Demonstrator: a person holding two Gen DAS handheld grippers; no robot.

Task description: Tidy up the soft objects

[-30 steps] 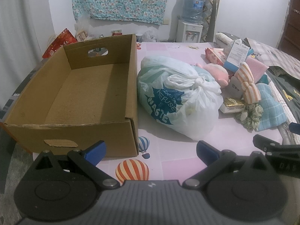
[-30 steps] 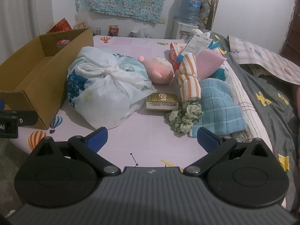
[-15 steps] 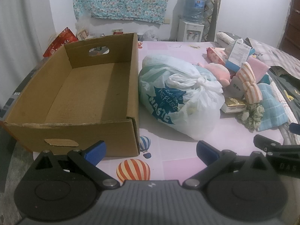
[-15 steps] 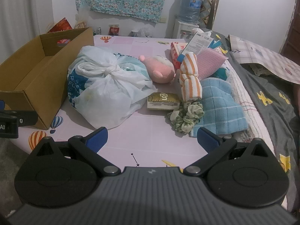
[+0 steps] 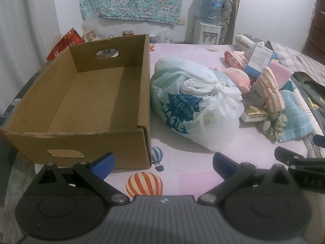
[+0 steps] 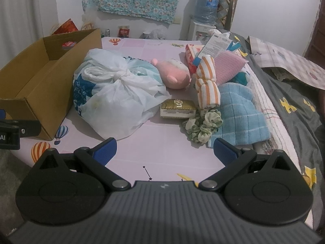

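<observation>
An empty cardboard box [image 5: 97, 101] stands at the left of the pink sheet. A tied white plastic bag [image 5: 193, 105] lies beside it, also in the right wrist view [image 6: 117, 93]. Past it lie a pink plush toy [image 6: 174, 75], rolled orange-striped cloths [image 6: 207, 81], a green scrunchie [image 6: 203, 126], a blue checked towel [image 6: 241, 113] and a pink cloth [image 6: 229, 65]. My left gripper [image 5: 163, 163] is open and empty near the box's front corner. My right gripper [image 6: 164, 152] is open and empty, short of the scrunchie.
A small gold packet [image 6: 177, 107], a red tissue pack [image 6: 191, 55] and a white-blue carton [image 6: 215, 44] lie among the soft things. A grey blanket [image 6: 294, 105] covers the right side. A water dispenser [image 6: 205, 14] stands at the back wall.
Both views have shifted only slightly; the left gripper drew back a little. Both grippers stay open and nothing on the bed has moved.
</observation>
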